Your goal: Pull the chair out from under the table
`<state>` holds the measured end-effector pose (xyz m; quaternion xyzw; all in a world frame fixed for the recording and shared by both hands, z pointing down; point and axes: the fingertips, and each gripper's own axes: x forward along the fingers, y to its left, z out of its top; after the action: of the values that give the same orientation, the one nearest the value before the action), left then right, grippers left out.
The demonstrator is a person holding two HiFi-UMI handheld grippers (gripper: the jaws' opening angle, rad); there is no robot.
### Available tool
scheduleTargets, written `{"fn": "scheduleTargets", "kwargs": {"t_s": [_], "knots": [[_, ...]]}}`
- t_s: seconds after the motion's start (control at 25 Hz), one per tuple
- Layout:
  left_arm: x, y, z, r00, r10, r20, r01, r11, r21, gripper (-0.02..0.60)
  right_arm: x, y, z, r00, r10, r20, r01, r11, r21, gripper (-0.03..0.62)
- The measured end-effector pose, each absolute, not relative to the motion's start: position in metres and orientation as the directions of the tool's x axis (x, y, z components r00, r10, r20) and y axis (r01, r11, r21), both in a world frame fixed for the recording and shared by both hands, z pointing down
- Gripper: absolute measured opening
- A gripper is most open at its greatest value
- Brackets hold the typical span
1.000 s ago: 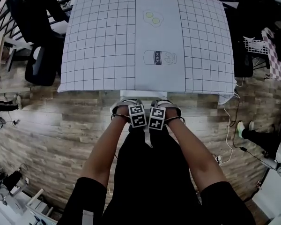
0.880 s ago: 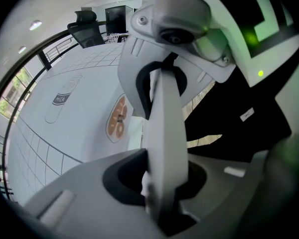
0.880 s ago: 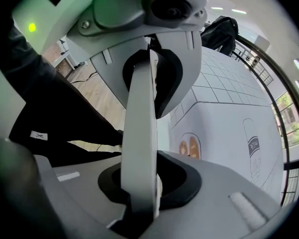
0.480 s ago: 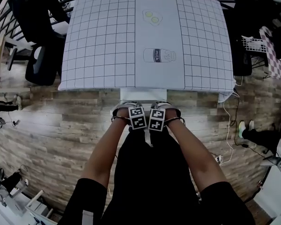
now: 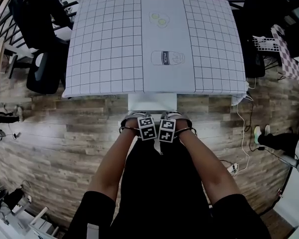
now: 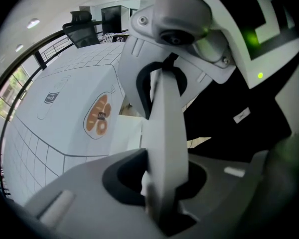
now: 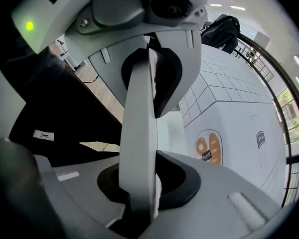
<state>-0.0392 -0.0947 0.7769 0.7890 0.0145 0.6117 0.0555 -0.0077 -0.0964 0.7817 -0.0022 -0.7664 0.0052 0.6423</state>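
Observation:
The white chair's seat sticks out from under the near edge of the table, which wears a white grid cloth with printed food. Both grippers sit side by side on the top of the chair back, right in front of my body. The left gripper is closed on that white back edge, which stands between its grey jaws. The right gripper has the same edge between its jaws; they are opening slightly, the pads still against the edge. The chair's legs are hidden.
A black office chair stands at the table's left, and another dark chair at its right. Cables trail over the wood floor at right, near a person's shoe. A wire basket sits far right.
Both grippers have drawn back toward me with the chair back in them. More of the white seat now shows beyond the table's edge.

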Motion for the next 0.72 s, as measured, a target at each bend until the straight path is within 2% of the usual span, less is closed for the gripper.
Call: {"fn": "scheduleTargets", "kwargs": {"t_s": [0.72], "knots": [[-0.042, -0.043, 0.777, 0.240, 0.093, 0.966, -0.012, -0.995, 0.099, 0.089, -0.010, -0.044, 0.781, -0.165, 0.035, 0.986, -0.038, 0.998, -0.042, 0.074]]}}
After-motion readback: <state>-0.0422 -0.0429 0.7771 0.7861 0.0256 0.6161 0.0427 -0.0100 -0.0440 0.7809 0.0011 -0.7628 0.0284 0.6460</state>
